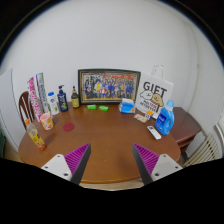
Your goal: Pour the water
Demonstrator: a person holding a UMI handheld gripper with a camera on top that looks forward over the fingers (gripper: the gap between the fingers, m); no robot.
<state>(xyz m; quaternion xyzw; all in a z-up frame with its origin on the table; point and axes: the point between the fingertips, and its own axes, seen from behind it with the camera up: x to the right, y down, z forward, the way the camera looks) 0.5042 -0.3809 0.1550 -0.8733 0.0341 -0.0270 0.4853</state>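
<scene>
Gripper view shows my gripper [112,160] hovering over the near side of a round wooden table [105,135], fingers spread wide with nothing between them. I'll use the framed photo [109,85] at the back of the table as my landmark.

Left of the frame stands a cluster of bottles [62,100], one dark, the others pale; farther left and nearer to me is a cup [46,121]. I judge these are what the pouring needs, though I can't tell which bottle holds water. Right of the frame stands a white bag [155,95] reading "GIFT", with a blue container [166,116] in front of it.

Risks from here: the bottles stand close together, so reaching for one could knock over a neighbour. Picking the wrong bottle is also likely, since no label is readable. The cup looks light and could tip.
</scene>
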